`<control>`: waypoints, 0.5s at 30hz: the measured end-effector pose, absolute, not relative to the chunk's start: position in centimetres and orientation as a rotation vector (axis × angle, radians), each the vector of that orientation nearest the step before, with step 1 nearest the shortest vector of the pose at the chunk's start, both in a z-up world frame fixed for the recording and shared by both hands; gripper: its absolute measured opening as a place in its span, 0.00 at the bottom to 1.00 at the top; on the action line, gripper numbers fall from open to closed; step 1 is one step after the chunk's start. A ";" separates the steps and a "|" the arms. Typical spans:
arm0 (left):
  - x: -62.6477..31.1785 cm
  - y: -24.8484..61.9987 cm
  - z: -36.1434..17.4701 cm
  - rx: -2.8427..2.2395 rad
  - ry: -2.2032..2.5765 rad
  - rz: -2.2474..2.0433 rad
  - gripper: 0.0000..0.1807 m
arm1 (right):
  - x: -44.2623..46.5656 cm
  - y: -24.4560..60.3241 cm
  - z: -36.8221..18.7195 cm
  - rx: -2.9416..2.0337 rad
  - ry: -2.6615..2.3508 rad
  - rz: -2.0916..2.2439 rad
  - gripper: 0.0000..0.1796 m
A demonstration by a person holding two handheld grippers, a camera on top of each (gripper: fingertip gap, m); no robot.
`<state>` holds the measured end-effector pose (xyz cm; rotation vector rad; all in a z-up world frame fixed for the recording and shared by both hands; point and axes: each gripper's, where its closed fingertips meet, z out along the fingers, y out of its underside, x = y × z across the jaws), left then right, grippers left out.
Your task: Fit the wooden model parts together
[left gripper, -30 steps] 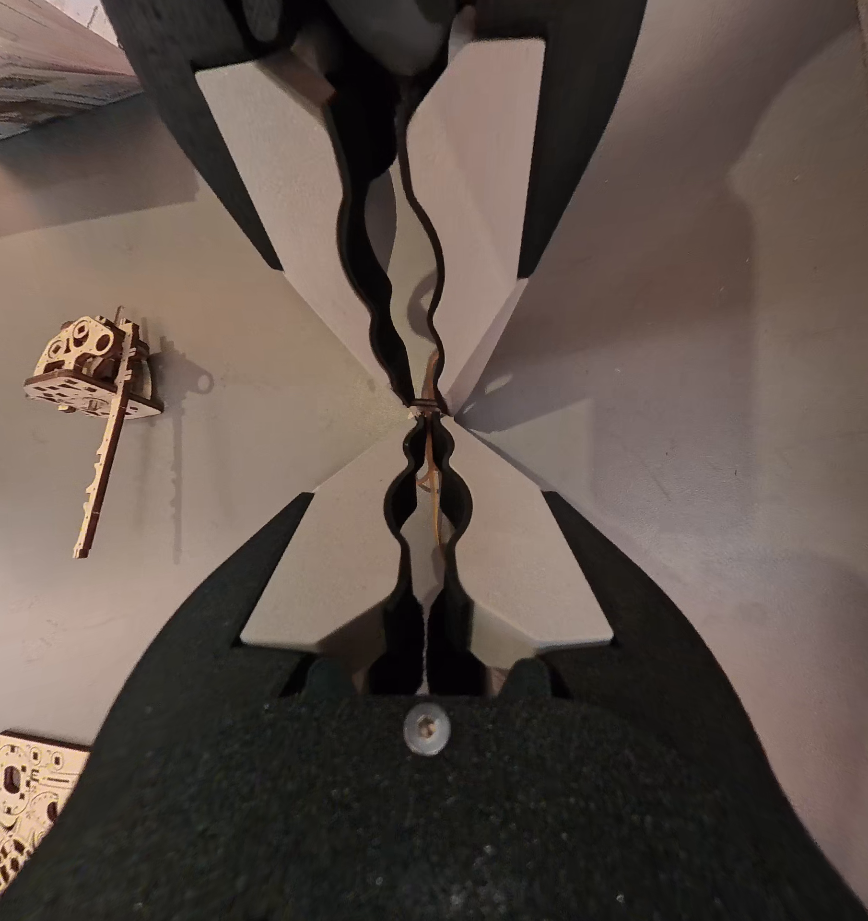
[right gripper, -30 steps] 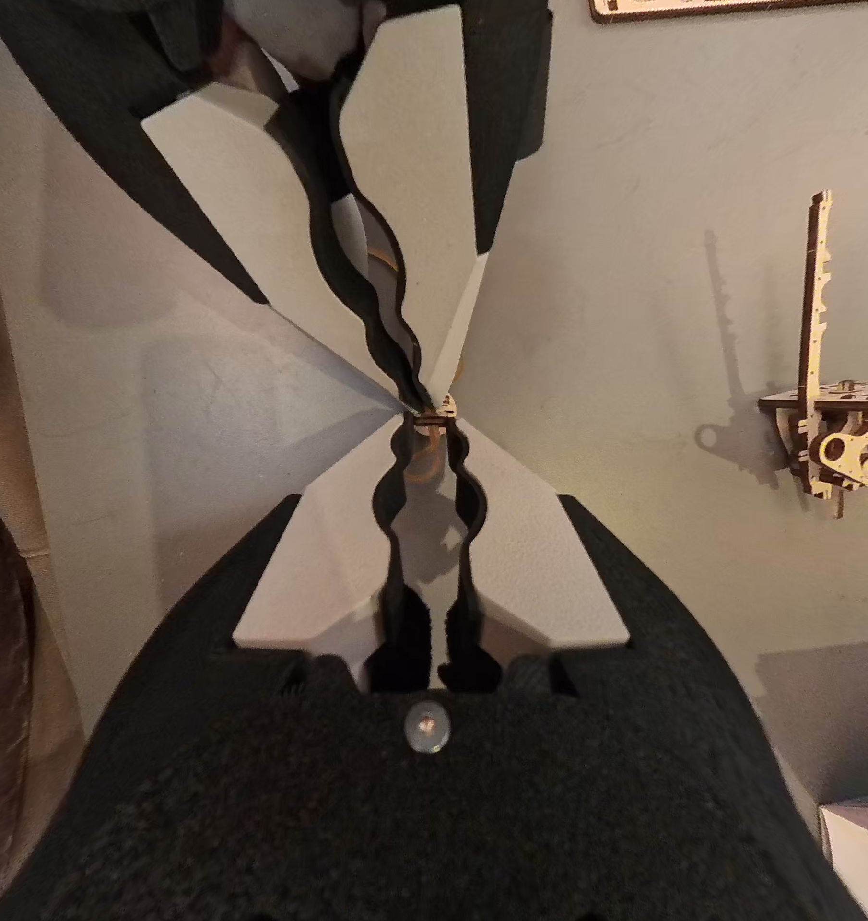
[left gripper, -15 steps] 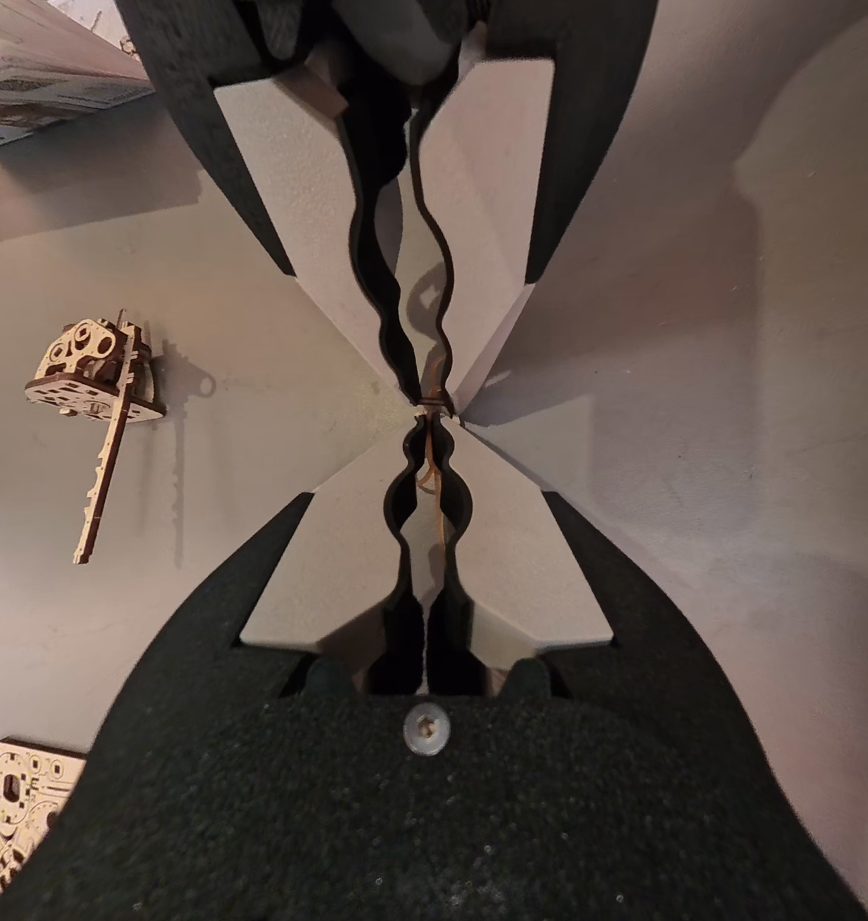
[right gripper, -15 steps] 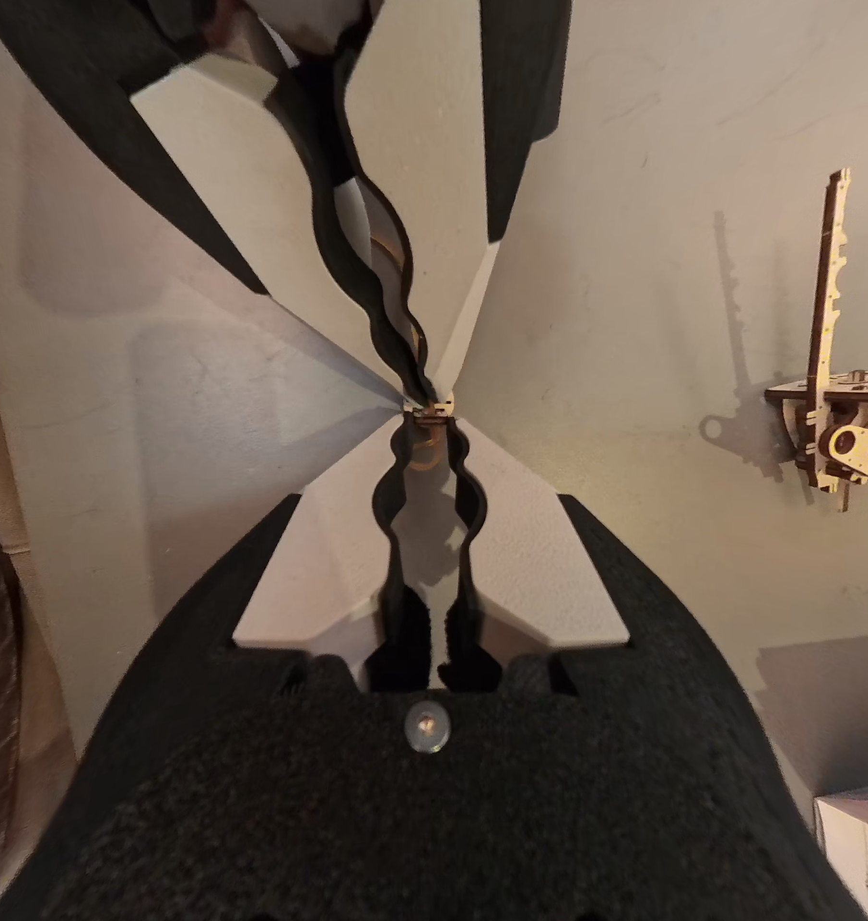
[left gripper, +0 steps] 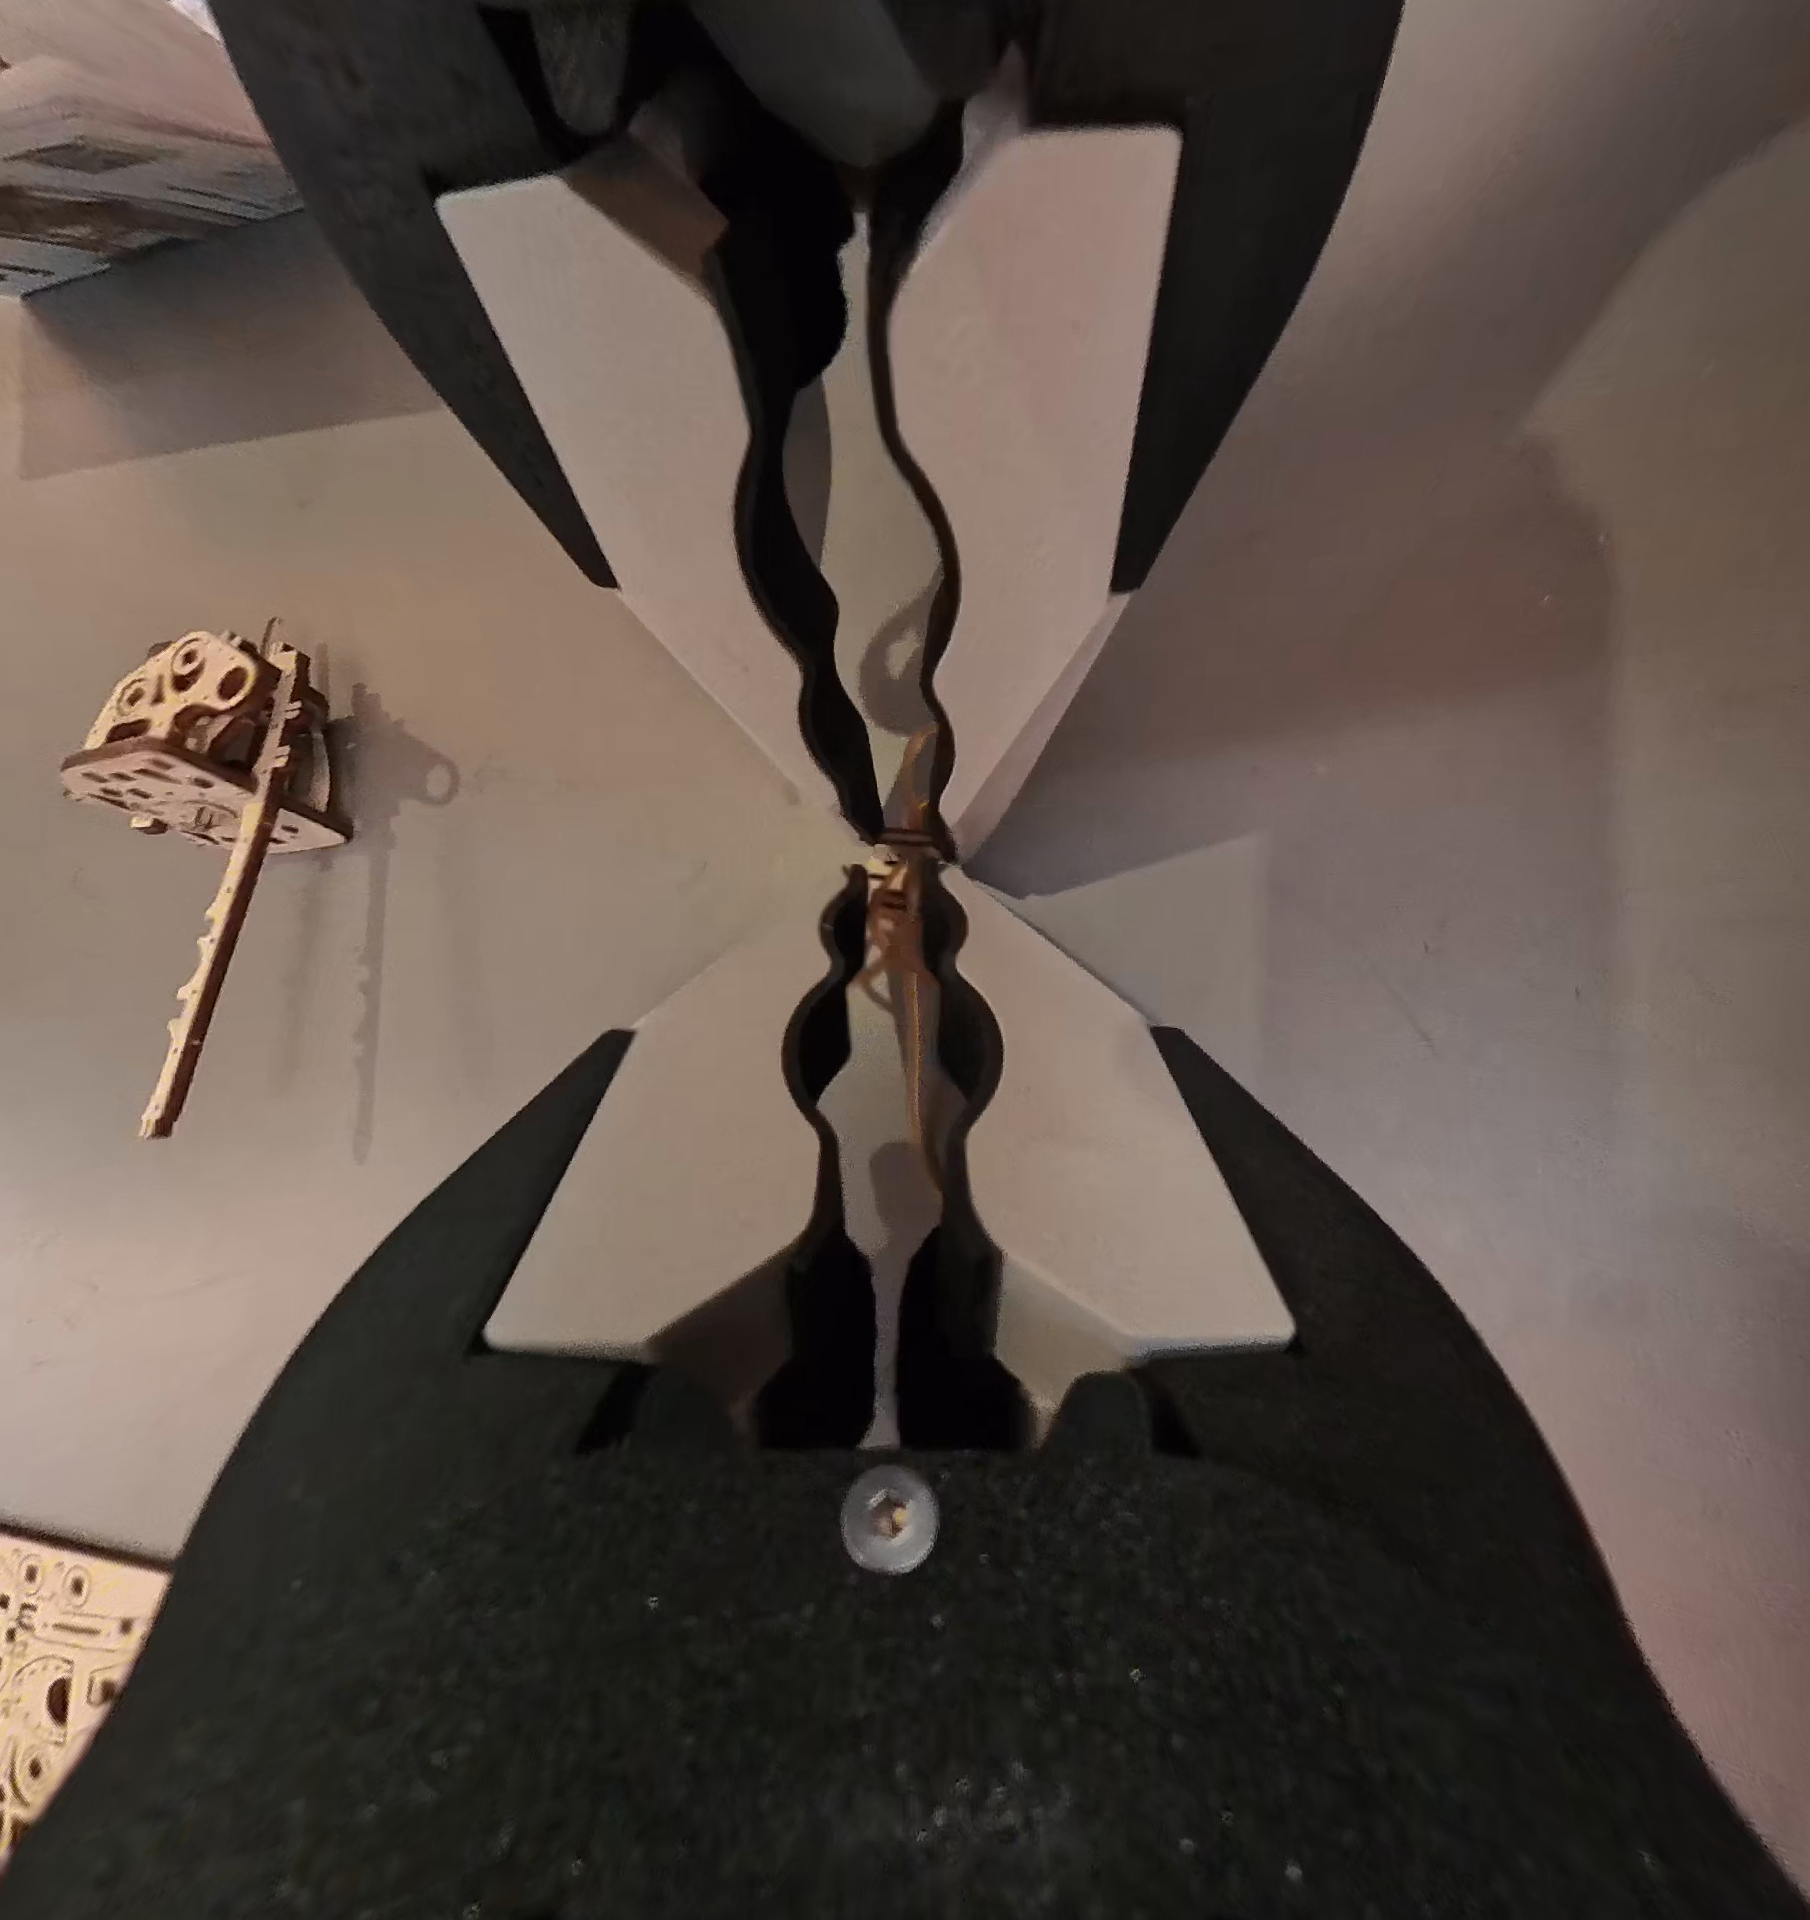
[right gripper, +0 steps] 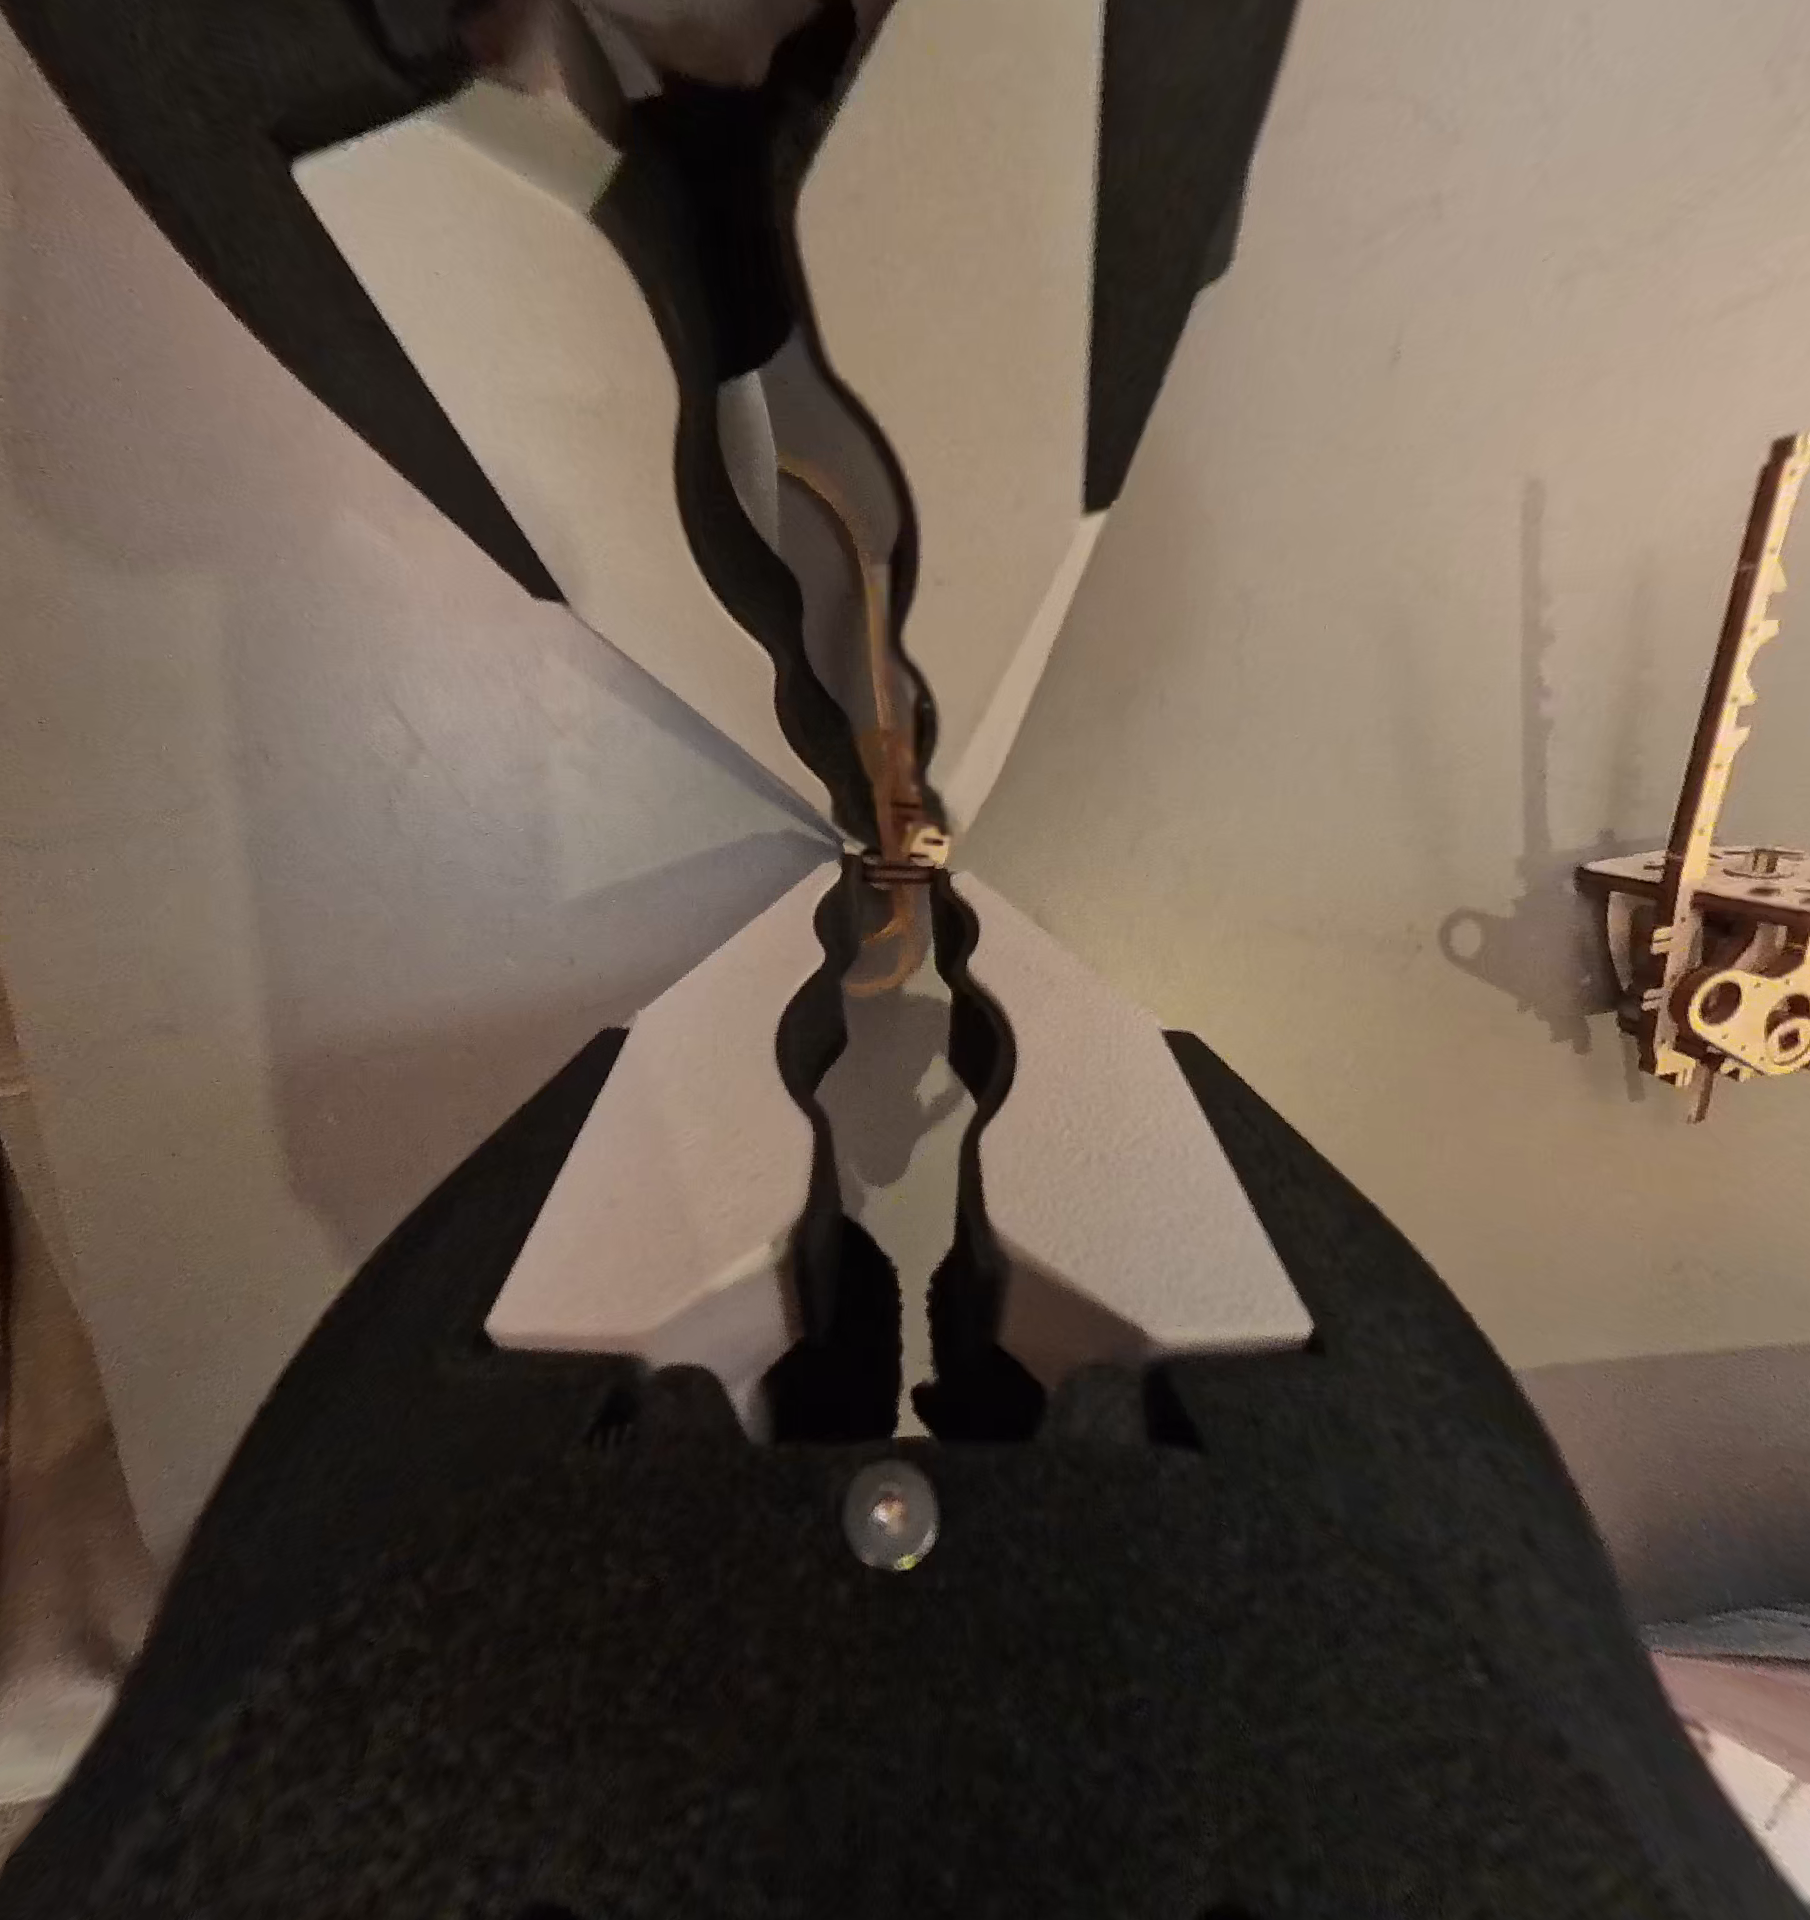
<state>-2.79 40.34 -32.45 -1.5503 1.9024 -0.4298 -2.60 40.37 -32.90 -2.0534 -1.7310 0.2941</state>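
two thin wood parts meet tip-to-tip in mid-air, above the table (left gripper: pixel 1503 1039). left part (left gripper: pixel 906 987): slim curved strip w/ a notched end, clamped edge-on in the left gripper (left gripper: pixel 896 883), jaws closed on it. right part (right gripper: pixel 896 940): curved piece ending in a small dark layered tab, pinched in the right gripper (right gripper: pixel 896 878), jaws closed on it too. grippers face each other nose-to-nose; the ends touch at the joint, but can't tell if the tab is seated in the notch or just butted.

risks, as i judge:
- strips look thin & brittle; pushing while slightly off-axis could snap a tab or bend a strip.
- each part is held by a narrow edge only, so it may pivot or slip in the wavy pads under push force.
- if one grip lets go early w/ joint unseated, the part drops to the table.
- joint sits right at both noses, mostly hidden, so misalignment is hard to spot.

further out: half-built model (left gripper: pixel 205 748) w/ a long toothed bar lies well off to the side; a cut sheet (left gripper: pixel 18 1683) near the frame corner. neither is in the way.
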 end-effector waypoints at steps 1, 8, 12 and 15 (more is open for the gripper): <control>-2.9 40.4 -32.4 -1.558 1.894 -0.438 0.06 | -2.6 40.4 -32.9 -2.052 -1.745 0.286 0.07; -2.8 40.2 -32.6 -1.559 1.890 -0.508 0.11 | -2.6 40.4 -32.9 -2.077 -1.759 0.284 0.07; -2.7 40.0 -32.7 -1.565 1.878 -0.554 0.07 | -2.6 40.4 -32.9 -2.108 -1.761 0.277 0.07; -3.0 40.1 -32.7 -1.580 1.846 -0.572 0.07 | -2.7 40.3 -33.0 -2.131 -1.774 0.261 0.07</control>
